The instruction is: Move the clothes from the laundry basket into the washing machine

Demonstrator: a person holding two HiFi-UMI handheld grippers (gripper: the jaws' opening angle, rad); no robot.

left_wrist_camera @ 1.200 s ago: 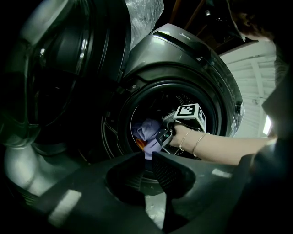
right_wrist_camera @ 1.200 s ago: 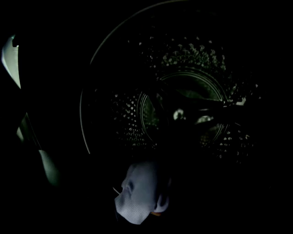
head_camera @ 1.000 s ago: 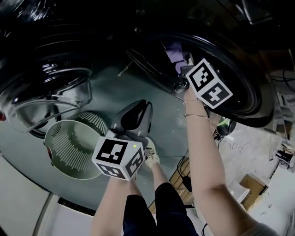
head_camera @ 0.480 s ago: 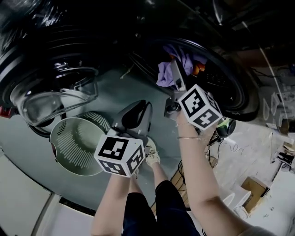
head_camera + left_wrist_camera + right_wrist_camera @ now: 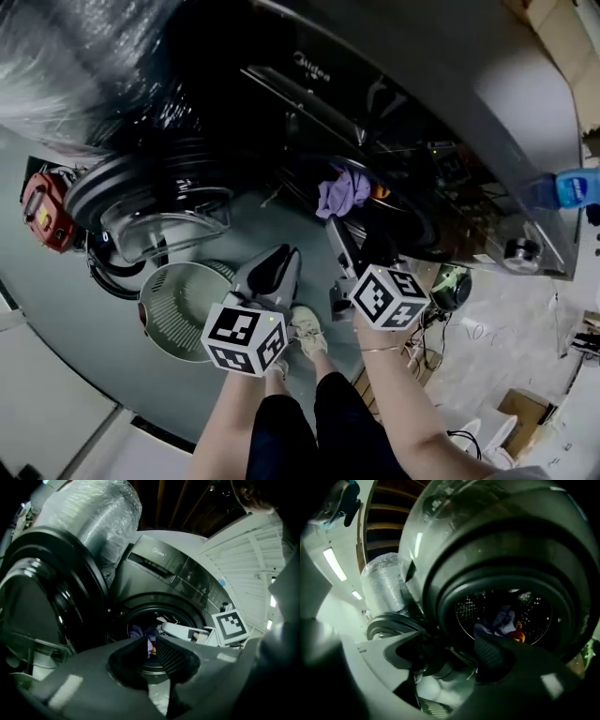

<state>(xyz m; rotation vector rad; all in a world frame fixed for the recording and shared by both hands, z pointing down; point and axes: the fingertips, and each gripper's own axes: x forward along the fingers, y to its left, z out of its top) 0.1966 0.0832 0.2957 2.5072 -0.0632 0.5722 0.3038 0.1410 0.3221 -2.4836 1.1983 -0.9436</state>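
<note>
Washing machine (image 5: 394, 103) stands w/ its round door (image 5: 164, 202) swung wide open to the left of the drum mouth. Clothes (image 5: 342, 192), a purple bundle w/ a bit of orange beside it, lie inside the drum, just at its mouth; the right gripper view shows them against the perforated drum wall. Laundry basket (image 5: 183, 309), pale green, sits on the floor in front of the machine, below the open door; no clothes can be seen in it.

Left gripper (image 5: 150, 644) is held in front of the machine, near the basket, pointing at the drum mouth. Its jaws are drawn almost together, only a thin slit btwn the pads, nothing in it. Right gripper (image 5: 451, 652) is in front of the drum mouth, closer to the machine than the left one, not touching the clothes. Its jaws are spread wide & empty.

Blue bottle (image 5: 572, 189) stands on top of the machine, at its right end
</note>
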